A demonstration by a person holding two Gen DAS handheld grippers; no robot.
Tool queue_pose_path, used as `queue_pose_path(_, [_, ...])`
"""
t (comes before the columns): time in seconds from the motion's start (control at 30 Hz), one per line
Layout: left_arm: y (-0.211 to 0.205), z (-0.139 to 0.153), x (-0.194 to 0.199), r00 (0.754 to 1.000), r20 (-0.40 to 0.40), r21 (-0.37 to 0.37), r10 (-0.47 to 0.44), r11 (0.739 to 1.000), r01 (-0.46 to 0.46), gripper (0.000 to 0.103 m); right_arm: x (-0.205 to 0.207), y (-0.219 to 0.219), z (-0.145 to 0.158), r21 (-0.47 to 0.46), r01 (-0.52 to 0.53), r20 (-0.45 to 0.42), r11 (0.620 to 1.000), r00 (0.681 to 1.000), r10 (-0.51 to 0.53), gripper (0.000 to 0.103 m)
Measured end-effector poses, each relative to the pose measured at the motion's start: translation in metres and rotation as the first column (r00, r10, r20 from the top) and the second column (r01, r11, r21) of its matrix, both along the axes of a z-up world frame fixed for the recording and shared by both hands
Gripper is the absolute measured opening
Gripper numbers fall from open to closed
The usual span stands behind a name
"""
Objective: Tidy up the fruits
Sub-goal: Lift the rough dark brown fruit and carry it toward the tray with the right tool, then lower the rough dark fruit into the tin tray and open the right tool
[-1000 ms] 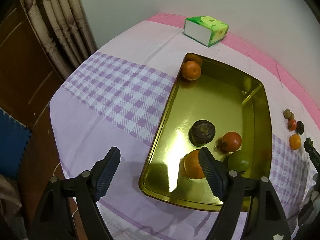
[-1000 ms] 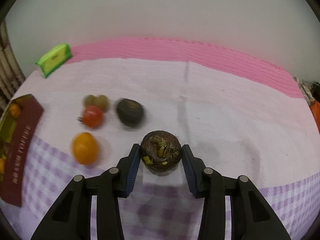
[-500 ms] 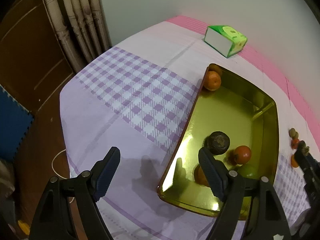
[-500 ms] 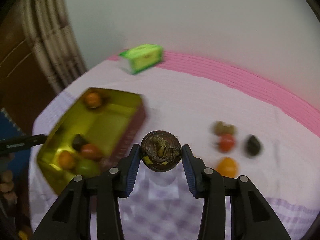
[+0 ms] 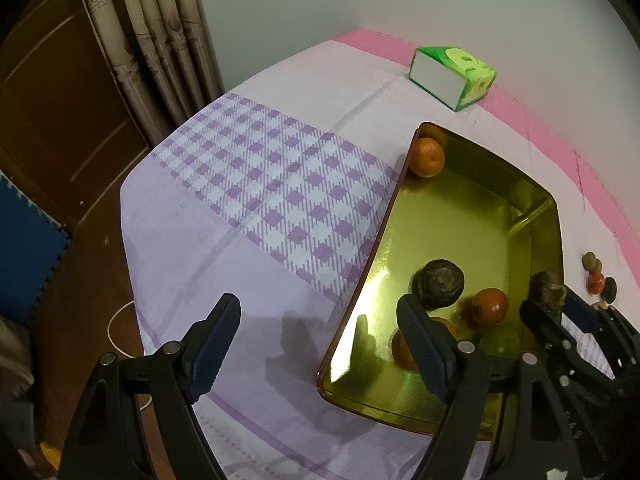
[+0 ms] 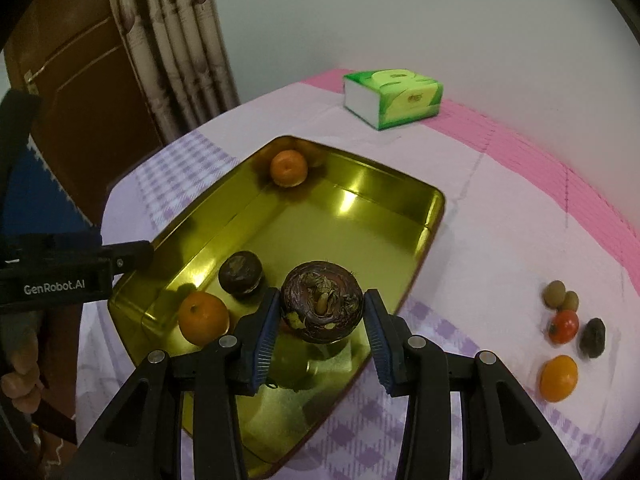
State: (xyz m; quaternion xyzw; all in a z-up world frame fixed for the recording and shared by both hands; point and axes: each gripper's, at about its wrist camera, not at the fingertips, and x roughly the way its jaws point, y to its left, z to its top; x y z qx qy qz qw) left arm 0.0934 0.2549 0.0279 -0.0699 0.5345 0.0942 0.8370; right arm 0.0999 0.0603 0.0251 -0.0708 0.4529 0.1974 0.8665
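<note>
My right gripper (image 6: 322, 326) is shut on a dark brown round fruit (image 6: 322, 306) and holds it above the near end of the gold tray (image 6: 384, 208). The tray holds an orange (image 6: 289, 168) at its far corner, another dark brown fruit (image 6: 241, 273), a second orange (image 6: 203, 318), a red fruit (image 5: 489, 307) and a green fruit (image 5: 500, 340). My left gripper (image 5: 320, 340) is open and empty, above the tablecloth at the tray's (image 5: 472, 208) left near corner. The right gripper (image 5: 554, 302) with its fruit also shows in the left wrist view.
Loose fruits lie on the cloth right of the tray: two small brown ones (image 6: 560, 296), a red one (image 6: 564, 326), a dark one (image 6: 594, 338) and an orange one (image 6: 559, 378). A green tissue box (image 6: 394, 98) stands at the back. Curtains and a wooden door are left.
My right gripper has carried the dark fruit left, from beside the loose fruits to over the tray. My left gripper has pulled back and left, staying open.
</note>
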Motion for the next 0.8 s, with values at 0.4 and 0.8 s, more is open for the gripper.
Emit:
queue_pose_path(0.4, [-0.004,-0.001,-0.001,1.000,0.004,0.010,-0.010,1.000,0.010,0.078,0.003,0.014,-0.013,-0.033,-0.047,-0.030,0.998,0.998,0.046,0.043])
queue_pose_path(0.8, [-0.005,-0.004,-0.001,1.000,-0.004,0.008,-0.015,1.000,0.015,0.078,0.005,0.009,-0.018,-0.018,-0.033,-0.043,0.999,0.999,0.033,0.043])
